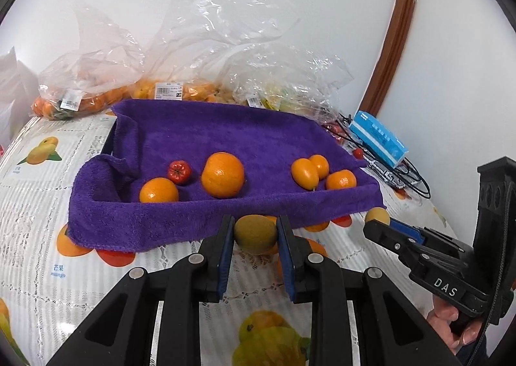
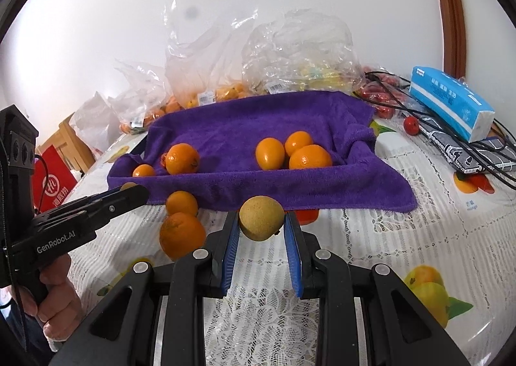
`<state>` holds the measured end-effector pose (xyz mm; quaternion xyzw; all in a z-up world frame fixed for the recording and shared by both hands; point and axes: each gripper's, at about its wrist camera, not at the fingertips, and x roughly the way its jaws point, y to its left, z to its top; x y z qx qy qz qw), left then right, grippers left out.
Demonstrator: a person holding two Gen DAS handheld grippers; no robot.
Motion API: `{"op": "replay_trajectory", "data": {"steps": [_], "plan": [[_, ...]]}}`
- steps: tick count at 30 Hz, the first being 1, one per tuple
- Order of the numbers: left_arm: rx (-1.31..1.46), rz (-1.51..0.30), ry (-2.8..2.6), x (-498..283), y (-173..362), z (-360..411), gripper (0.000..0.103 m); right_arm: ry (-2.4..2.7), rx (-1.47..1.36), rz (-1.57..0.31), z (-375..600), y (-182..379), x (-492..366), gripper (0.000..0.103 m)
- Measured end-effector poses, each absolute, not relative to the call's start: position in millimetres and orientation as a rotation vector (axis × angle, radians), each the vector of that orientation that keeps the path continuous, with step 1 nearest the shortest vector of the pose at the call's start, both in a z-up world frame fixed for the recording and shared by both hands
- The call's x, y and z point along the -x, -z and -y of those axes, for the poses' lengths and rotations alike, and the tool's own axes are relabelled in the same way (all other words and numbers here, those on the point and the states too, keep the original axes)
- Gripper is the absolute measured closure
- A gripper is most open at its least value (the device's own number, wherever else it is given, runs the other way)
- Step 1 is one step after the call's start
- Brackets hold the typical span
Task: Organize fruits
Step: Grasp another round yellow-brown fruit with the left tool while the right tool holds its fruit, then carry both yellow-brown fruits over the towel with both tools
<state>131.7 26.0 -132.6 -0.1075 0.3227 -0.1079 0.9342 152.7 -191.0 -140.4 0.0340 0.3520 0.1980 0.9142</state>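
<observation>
White wall rises behind a table covered with a lace-patterned cloth printed with fruit. A purple towel is draped over a shallow tray near the middle of the table, and oranges and one small red fruit lie on it. Clear plastic bags of fruit are piled along the table's far edge, with a blue tissue pack and black cables toward the far right corner.

Near the towel's front edge, the left gripper pinches a brownish-green fruit between its blue pads. The right gripper pinches a yellowish-brown fruit in the same way. Two loose oranges sit on the table just in front of the towel, between the two grippers.
</observation>
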Motion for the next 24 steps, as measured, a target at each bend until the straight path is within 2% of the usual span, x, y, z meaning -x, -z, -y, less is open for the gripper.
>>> {"op": "replay_trajectory", "data": {"steps": [24], "plan": [[0.229, -0.591, 0.238, -121.1, 118.4, -26.4, 0.078, -0.429, -0.094, -0.678, 190.0, 135.3, -146.4, 0.075]]}}
